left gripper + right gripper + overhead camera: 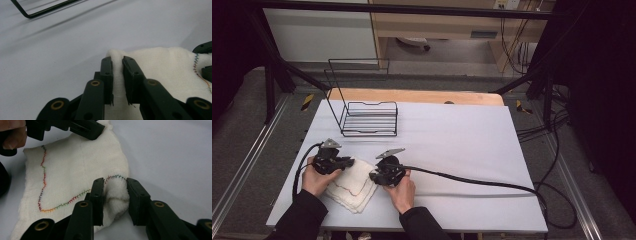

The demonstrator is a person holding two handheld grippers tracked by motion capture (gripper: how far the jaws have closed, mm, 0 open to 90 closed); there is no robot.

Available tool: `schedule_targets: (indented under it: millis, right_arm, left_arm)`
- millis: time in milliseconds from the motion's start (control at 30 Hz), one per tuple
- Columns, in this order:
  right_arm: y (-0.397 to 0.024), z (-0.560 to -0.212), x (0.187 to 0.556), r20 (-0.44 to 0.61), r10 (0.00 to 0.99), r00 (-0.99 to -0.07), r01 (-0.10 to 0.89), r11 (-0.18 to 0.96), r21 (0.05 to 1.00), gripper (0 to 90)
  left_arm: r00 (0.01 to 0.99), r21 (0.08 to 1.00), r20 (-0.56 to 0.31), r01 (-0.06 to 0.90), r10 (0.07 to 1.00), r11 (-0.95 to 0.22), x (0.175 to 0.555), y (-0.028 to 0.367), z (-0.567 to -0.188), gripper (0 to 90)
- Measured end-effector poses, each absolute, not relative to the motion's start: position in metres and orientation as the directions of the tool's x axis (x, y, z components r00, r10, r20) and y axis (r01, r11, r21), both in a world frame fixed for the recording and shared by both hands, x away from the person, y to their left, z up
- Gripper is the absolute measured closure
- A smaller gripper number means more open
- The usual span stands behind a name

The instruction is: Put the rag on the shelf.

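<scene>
Two grippers work one white cloth (354, 185) at the near-left of the table (462, 145), well apart from the wire rack (369, 119) at far left. Left gripper (117, 61) is clamped on a raised fold at the cloth's far-left edge; jaws pinched close with fabric between. Right gripper (115, 185) straddles a bunched corner on the cloth's right side; jaws partly apart, touching the fabric on both sides, not clearly squeezed tight yet.

Likely step: folding or lifting the cloth by two corners. To do it well: close the right jaws fully on the bunch before any lift, catch all layers, not just the top one. Keep both grips level so the coloured stitched hem (43, 182) stays flat. Lift together; pull apart gently to avoid slipping. Cloth looks soft and thick and may sag.
</scene>
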State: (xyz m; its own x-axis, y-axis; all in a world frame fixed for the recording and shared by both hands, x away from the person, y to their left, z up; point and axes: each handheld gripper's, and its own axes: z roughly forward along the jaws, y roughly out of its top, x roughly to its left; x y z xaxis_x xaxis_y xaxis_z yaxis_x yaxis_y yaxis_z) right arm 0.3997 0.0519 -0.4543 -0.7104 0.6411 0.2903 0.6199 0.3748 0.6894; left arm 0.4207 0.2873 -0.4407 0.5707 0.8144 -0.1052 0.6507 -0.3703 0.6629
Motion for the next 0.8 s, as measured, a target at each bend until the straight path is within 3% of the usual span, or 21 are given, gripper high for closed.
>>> schedule_targets:
  millis: [267, 533, 800]
  right_arm:
    - [0.052, -0.455, 0.401, 0.321, 0.639, -0.699, 0.638, 0.353, 0.685, 79.5]
    - [0.051, -0.449, 0.397, 0.299, 0.643, -0.705, 0.610, 0.335, 0.718, 80.8]
    - [0.047, -0.431, 0.392, 0.276, 0.612, -0.741, 0.541, 0.300, 0.786, 80.8]
  left_arm:
    - [0.555, 0.664, -0.137, 0.666, 0.820, -0.340, 0.421, 0.290, -0.440, 80.7]
    - [0.545, 0.694, -0.182, 0.661, 0.819, -0.285, 0.417, 0.298, -0.434, 82.5]
    - [0.554, 0.775, -0.191, 0.592, 0.810, -0.222, 0.402, 0.310, -0.413, 82.8]
